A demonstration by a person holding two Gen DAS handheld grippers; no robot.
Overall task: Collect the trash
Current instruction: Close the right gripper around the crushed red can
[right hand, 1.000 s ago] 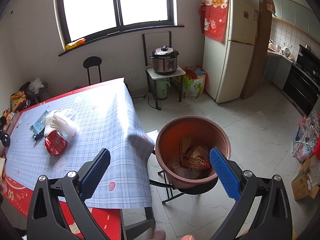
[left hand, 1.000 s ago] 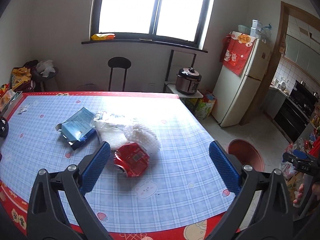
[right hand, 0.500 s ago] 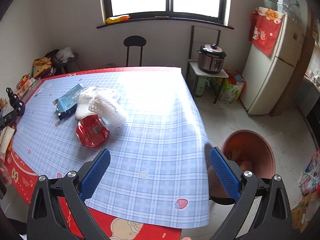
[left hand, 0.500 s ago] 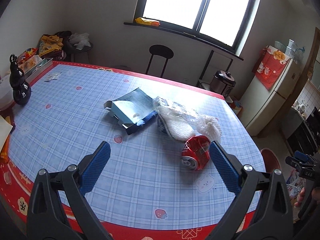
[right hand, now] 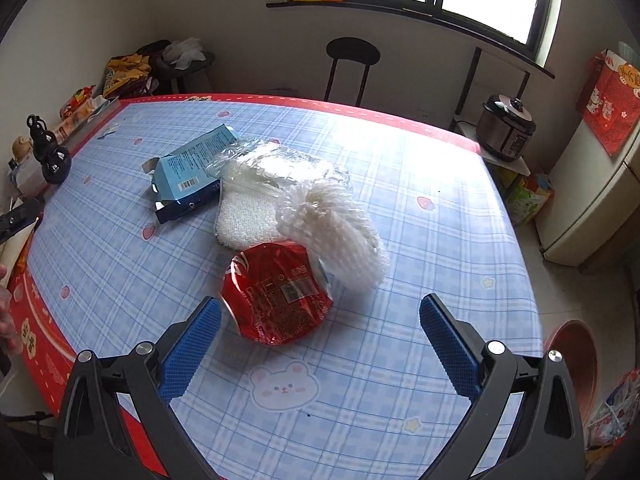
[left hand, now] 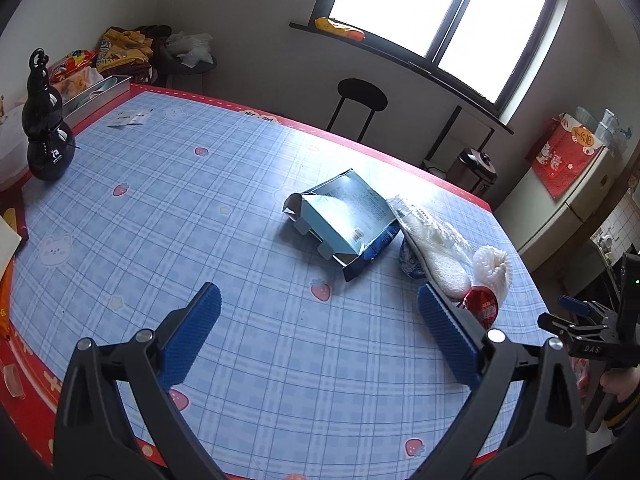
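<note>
A crushed red can [right hand: 278, 292] lies on the blue checked tablecloth [right hand: 420, 240], just ahead of my open, empty right gripper [right hand: 320, 346]. Behind it lie white foam netting [right hand: 336, 228], a clear plastic wrapper [right hand: 276, 168] and a flattened blue carton [right hand: 192, 168]. In the left wrist view the carton [left hand: 346, 216], the netting [left hand: 494, 266] and the can [left hand: 482, 308] lie ahead and to the right of my open, empty left gripper [left hand: 320, 340]. A brown trash bin [right hand: 574, 364] stands on the floor past the table's right edge.
A black gourd-shaped bottle [left hand: 46, 128] and a metal tray [left hand: 98, 90] sit at the table's left side. A black stool [right hand: 352, 64], a rice cooker [right hand: 506, 126] and a fridge [right hand: 600, 184] stand beyond the table. My right gripper shows at the left view's right edge [left hand: 592, 340].
My right gripper has swung from over the trash bin back to the table, close to the red can. My left gripper has turned left and now faces the table's middle.
</note>
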